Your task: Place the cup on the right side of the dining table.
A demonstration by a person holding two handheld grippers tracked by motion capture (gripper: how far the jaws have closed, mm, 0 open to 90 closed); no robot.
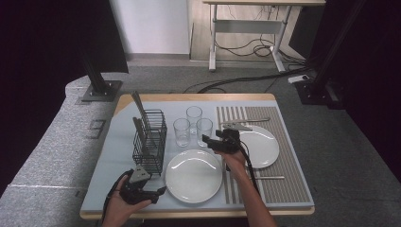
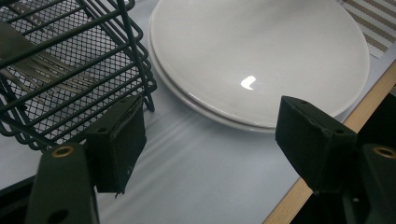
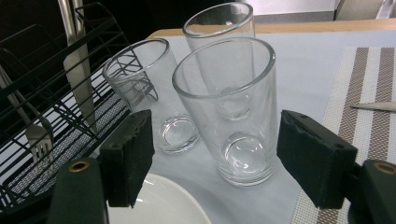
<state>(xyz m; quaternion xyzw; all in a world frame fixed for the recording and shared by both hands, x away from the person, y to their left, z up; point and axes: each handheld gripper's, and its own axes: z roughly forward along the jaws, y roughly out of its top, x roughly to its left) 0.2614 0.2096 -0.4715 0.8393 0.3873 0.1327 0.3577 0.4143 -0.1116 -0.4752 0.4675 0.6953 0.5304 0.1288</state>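
Three clear glasses stand mid-table: a near one [image 1: 204, 128] [image 3: 233, 107], a left one [image 1: 181, 132] [image 3: 144, 93] and a far one [image 1: 194, 116] [image 3: 219, 28]. My right gripper [image 1: 210, 139] [image 3: 219, 154] is open and faces the near glass, which stands just ahead in line with the gap, untouched. My left gripper [image 1: 158, 187] [image 2: 212, 135] is open and empty. It sits low at the table's front left between the black wire cutlery basket [image 1: 150, 142] [image 2: 60, 70] and a white plate [image 1: 194, 175] [image 2: 261, 51].
The basket holds a knife [image 3: 77, 60] and a fork [image 3: 35, 135]. A second white plate [image 1: 260, 146] lies on a striped placemat [image 1: 283, 189], with a knife [image 1: 246, 121] [image 3: 373, 106] behind it and another utensil [image 1: 269, 178] in front. The wooden table edge [image 2: 299, 196] is close to the left gripper.
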